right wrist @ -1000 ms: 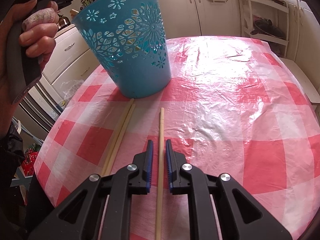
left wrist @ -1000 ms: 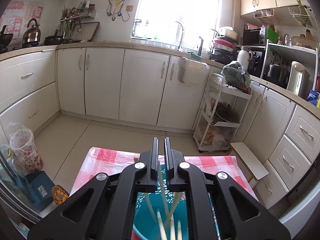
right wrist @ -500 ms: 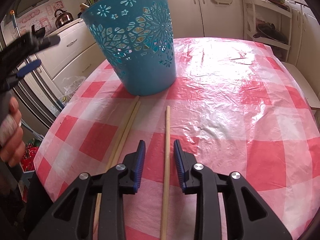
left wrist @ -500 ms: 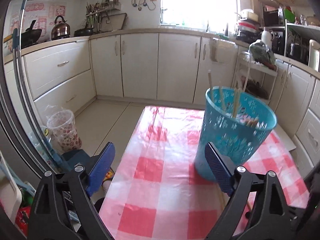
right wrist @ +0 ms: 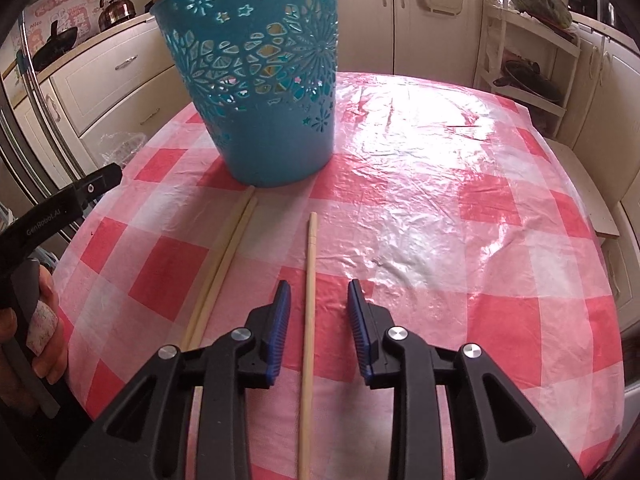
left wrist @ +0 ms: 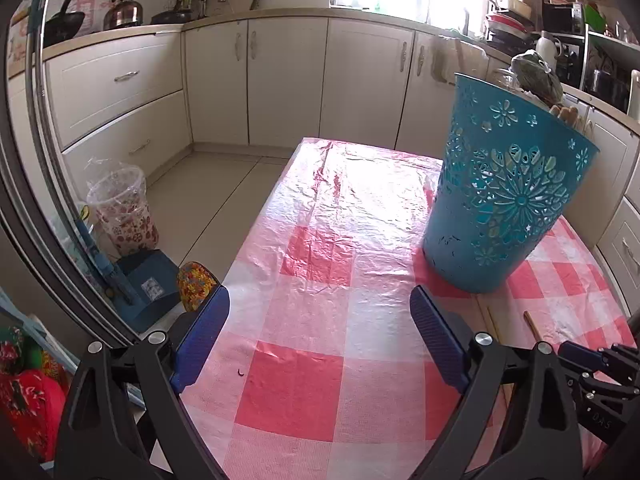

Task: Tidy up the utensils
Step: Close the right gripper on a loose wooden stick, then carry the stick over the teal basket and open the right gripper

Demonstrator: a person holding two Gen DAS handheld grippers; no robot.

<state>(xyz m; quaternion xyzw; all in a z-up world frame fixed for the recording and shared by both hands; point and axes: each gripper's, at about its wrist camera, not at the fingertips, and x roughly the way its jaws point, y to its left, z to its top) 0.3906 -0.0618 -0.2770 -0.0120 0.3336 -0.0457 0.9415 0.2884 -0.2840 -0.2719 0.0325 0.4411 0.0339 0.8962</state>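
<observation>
A blue cut-out plastic basket [right wrist: 260, 80] stands on the red-checked tablecloth [right wrist: 440, 168]; it also shows in the left wrist view [left wrist: 504, 196], with chopstick tips showing above its rim. A single wooden chopstick [right wrist: 309, 304] lies on the cloth between the fingers of my right gripper [right wrist: 316, 296], which is open around it. Two more chopsticks [right wrist: 224, 264] lie side by side to its left, reaching the basket's foot. My left gripper [left wrist: 316, 312] is wide open and empty, low over the cloth left of the basket.
The table's left edge drops to the floor, where a patterned bin [left wrist: 124, 212] and a blue dustpan [left wrist: 144, 284] stand. Kitchen cabinets [left wrist: 288, 80] line the back. A white rack [right wrist: 528, 64] stands right of the table.
My left gripper opened above the basket, let a chopstick go into it, then came down to the left. My right gripper opened wider around the single chopstick.
</observation>
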